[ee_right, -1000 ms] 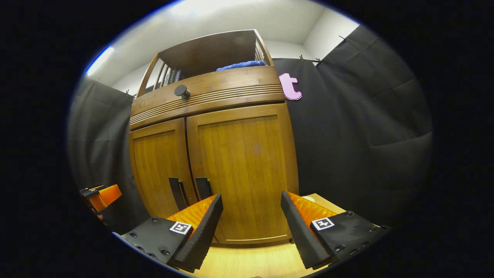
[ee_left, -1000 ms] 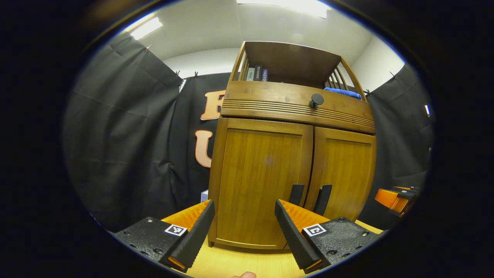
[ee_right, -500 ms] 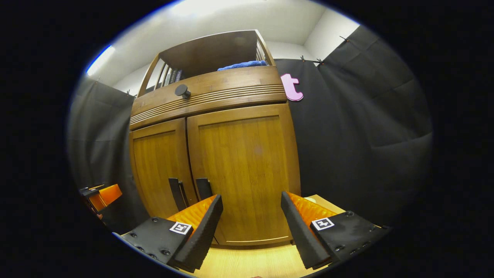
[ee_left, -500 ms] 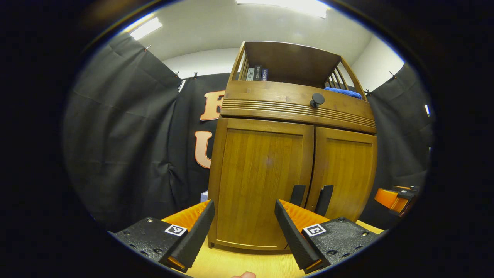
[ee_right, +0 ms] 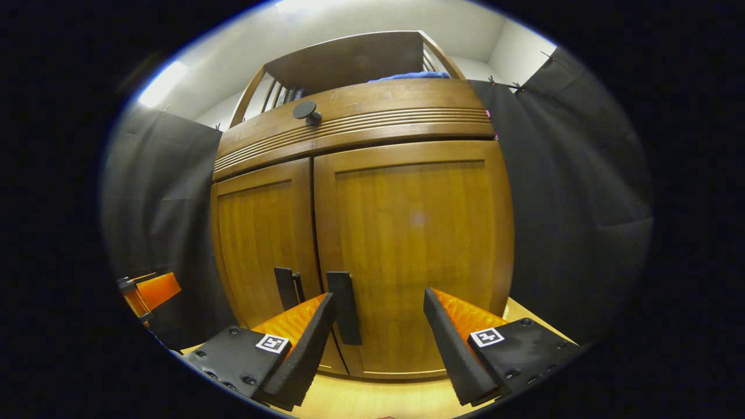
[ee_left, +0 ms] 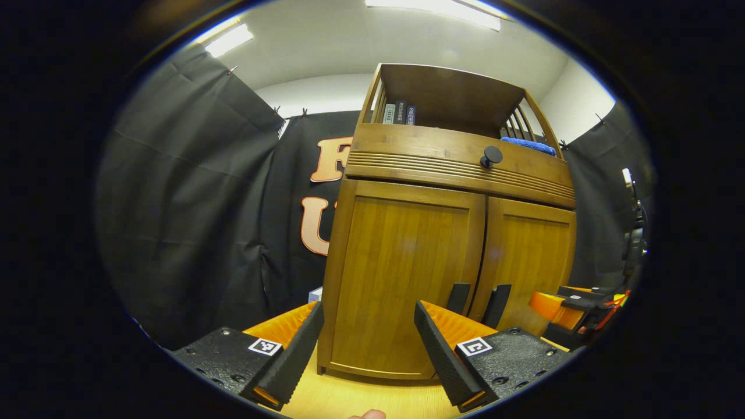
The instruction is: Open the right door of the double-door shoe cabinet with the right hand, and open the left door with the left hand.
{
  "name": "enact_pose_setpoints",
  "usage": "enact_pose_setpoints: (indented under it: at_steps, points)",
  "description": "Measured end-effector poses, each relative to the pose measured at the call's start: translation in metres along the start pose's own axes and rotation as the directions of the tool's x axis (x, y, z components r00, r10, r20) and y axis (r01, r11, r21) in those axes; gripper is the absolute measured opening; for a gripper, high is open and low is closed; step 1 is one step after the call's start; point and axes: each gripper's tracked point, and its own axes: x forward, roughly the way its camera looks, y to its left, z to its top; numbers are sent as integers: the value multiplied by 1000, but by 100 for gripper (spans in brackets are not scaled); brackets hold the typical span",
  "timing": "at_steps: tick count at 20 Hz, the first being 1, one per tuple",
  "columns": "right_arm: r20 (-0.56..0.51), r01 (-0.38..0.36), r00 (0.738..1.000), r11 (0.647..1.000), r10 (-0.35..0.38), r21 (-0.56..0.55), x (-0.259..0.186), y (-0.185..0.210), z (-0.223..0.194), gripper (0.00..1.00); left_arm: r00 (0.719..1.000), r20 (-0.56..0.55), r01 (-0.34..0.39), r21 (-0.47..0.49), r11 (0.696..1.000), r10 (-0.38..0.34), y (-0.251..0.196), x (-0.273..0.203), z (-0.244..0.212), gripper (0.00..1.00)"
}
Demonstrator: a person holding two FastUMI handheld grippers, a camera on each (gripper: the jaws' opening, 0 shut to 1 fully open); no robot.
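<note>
The wooden shoe cabinet stands close in front with both doors closed. In the left gripper view its left door (ee_left: 401,273) faces me, with the right door (ee_left: 532,262) beside it. Two dark vertical handles (ee_left: 458,298) (ee_left: 499,297) sit at the centre seam. My left gripper (ee_left: 368,308) is open, short of the left door. In the right gripper view the right door (ee_right: 416,233) looms near. Its handle (ee_right: 344,308) stands between my right gripper's (ee_right: 378,299) open fingers, just beside the left finger. The left door's handle (ee_right: 285,288) lies further left.
A drawer front with a round knob (ee_left: 492,155) runs above the doors. The top shelf holds books (ee_left: 398,113) and a blue cloth (ee_left: 529,144). Light wooden boards (ee_left: 361,396) lie under the cabinet. The right gripper (ee_left: 553,308) shows at the right, the left gripper (ee_right: 151,291) at the left.
My right gripper has moved in towards the cabinet and leftward, so the right door's handle now sits between its fingers. The left gripper has shifted slightly. Both doors remain closed.
</note>
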Motion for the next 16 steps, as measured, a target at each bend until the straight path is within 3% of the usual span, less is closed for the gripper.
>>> enact_pose_setpoints:
  at_steps: [5, 16]
  points:
    - [-7, -31, 999, 999, 31, -23, 39, 24, -10, 98, 999, 3, -45, 8, 999, 45, 18, -2, 1, 91]
    - [-40, 126, 991, 991, -128, -51, 84, 0, -41, 97, 997, -2, -77, 12, 997, 77, 37, -1, 2, 91]
